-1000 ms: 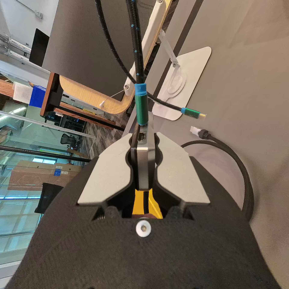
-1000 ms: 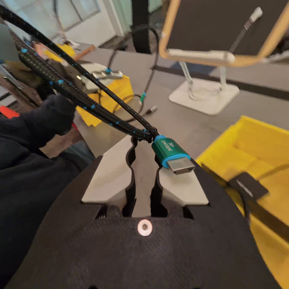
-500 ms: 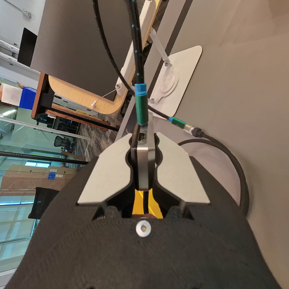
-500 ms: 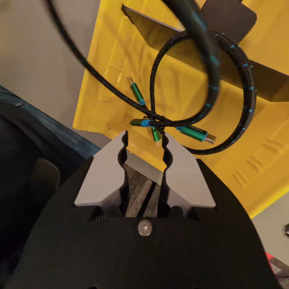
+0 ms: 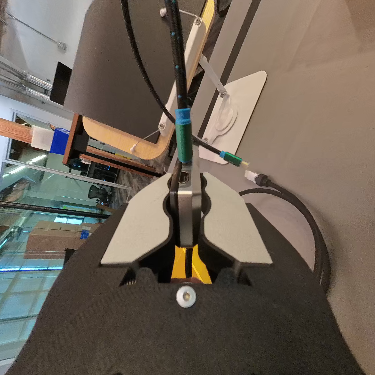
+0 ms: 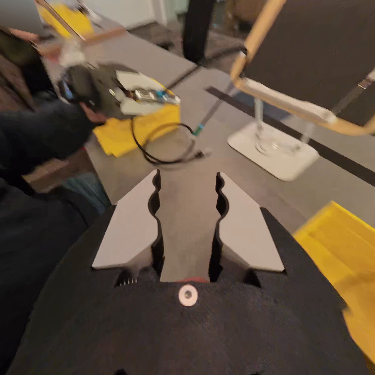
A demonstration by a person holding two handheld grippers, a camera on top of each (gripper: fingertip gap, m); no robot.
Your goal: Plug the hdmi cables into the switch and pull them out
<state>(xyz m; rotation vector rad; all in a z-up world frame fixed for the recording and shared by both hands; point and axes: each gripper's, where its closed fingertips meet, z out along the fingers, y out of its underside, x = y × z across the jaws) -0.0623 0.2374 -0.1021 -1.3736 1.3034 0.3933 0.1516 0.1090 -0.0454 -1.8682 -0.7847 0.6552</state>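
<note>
My left gripper [image 5: 185,174] is shut on a grey metal HDMI switch [image 5: 185,213], held edge-on above the table. A green HDMI plug with a blue collar [image 5: 183,142] sits in the switch's far end, and its braided black cable runs upward. An open port [image 5: 183,178] shows beside it. A second green plug [image 5: 231,159] hangs free near the table. My right gripper [image 6: 187,172] is open and empty above the grey table [image 6: 203,77]. The right wrist view is blurred; the left gripper with the switch [image 6: 146,95] shows far off in it.
A thick black cable with a white-tipped connector [image 5: 255,177] lies looped on the table. A white stand base [image 6: 274,154] carries a wood-framed dark panel [image 6: 314,50]. A yellow bin [image 6: 334,253] is at the right, another yellow bin [image 6: 129,134] beneath the left gripper. A person's dark sleeve [image 6: 40,134] is at the left. Across from one pair of fingers to the other is roughly 25 cm.
My right gripper had a green plug and braided cable at its fingers, swung over the yellow bin, and now is back over the table, opened wider and empty. The left gripper still holds the switch.
</note>
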